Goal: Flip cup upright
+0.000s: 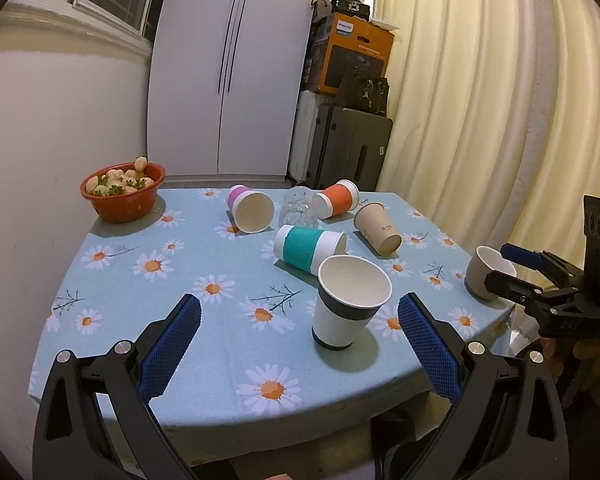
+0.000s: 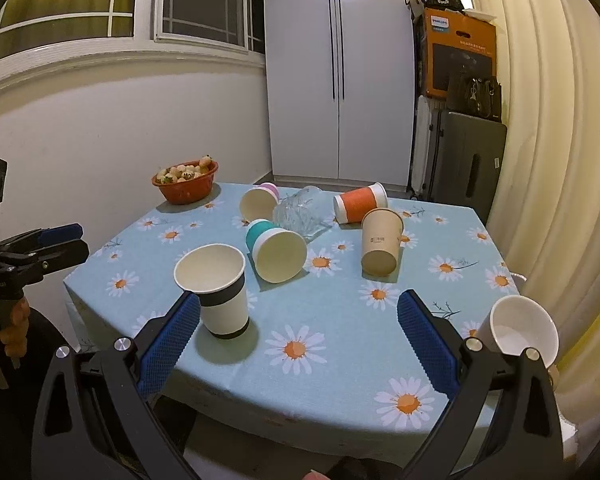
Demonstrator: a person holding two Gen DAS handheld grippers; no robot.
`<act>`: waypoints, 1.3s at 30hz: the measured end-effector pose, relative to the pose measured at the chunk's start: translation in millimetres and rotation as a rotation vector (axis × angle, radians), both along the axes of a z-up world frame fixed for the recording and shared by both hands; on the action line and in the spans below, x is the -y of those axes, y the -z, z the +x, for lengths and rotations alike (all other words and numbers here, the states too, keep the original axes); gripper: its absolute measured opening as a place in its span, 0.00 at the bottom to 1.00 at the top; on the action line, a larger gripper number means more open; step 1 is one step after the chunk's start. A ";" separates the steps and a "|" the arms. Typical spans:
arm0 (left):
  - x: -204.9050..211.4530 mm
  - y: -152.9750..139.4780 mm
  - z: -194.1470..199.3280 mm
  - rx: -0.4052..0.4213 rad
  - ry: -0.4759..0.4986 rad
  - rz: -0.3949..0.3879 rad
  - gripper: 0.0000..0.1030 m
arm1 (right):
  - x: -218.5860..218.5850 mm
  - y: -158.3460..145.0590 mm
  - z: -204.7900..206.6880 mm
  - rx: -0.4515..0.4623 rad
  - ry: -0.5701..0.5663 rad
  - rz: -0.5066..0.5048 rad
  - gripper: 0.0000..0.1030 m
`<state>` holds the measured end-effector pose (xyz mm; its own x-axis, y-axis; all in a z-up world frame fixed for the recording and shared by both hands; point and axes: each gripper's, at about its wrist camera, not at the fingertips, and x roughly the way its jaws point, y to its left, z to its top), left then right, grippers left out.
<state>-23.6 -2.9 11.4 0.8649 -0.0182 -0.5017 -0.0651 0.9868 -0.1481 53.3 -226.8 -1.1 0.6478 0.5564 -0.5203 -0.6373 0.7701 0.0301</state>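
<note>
A white cup with a dark band (image 1: 350, 302) (image 2: 216, 290) stands upright near the table's front edge. A beige cup (image 1: 486, 274) (image 2: 520, 330) stands upright at the right front corner. Lying on their sides are a teal-banded cup (image 1: 308, 249) (image 2: 274, 250), a pink cup (image 1: 249, 208) (image 2: 259, 202), an orange cup (image 1: 336, 200) (image 2: 360, 204), a brown cup (image 1: 378, 228) (image 2: 381, 241) and a clear glass (image 1: 298, 208) (image 2: 300, 212). My left gripper (image 1: 300, 336) is open and empty, just in front of the dark-banded cup. My right gripper (image 2: 299, 334) is open and empty, between the two upright cups.
An orange bowl of strawberries (image 1: 122, 192) (image 2: 186, 184) sits at the table's far left corner. The daisy tablecloth (image 1: 220, 340) covers the table. A wall runs along the left, curtains (image 1: 480, 120) hang on the right, a white cabinet and suitcases stand behind.
</note>
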 end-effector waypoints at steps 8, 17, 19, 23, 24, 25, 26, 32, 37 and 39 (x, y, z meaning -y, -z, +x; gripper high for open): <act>4.5 4.4 2.3 -0.024 0.001 0.021 0.94 | -0.4 2.0 1.0 -0.001 0.021 -0.010 0.95; 7.8 3.6 -0.4 -0.021 -0.003 0.029 0.94 | -1.8 3.9 -3.4 0.006 0.031 -0.028 0.95; 7.4 3.6 -0.8 -0.023 -0.003 0.026 0.94 | -2.4 4.1 -3.5 0.008 0.033 -0.030 0.95; 6.5 3.3 -2.1 -0.018 -0.007 0.028 0.94 | -2.2 4.3 -3.4 0.005 0.034 -0.033 0.95; 6.3 3.6 -1.9 -0.019 -0.005 0.028 0.94 | -2.5 4.4 -3.2 0.004 0.034 -0.035 0.95; 5.9 4.0 -1.8 -0.019 -0.005 0.028 0.94 | -1.9 5.2 -3.4 0.005 0.034 -0.036 0.95; 6.0 4.1 -1.8 -0.019 -0.004 0.028 0.94 | -1.9 5.2 -3.3 0.006 0.033 -0.037 0.95; 5.7 4.4 -2.1 -0.021 0.000 0.027 0.94 | -2.1 6.9 -1.5 0.003 0.038 -0.043 0.95; 5.5 4.6 -1.4 -0.025 0.003 0.021 0.94 | -2.1 7.1 0.0 -0.001 0.042 -0.042 0.95; 6.4 4.7 -1.1 -0.026 0.005 0.023 0.94 | -3.0 7.2 -0.2 -0.001 0.041 -0.044 0.95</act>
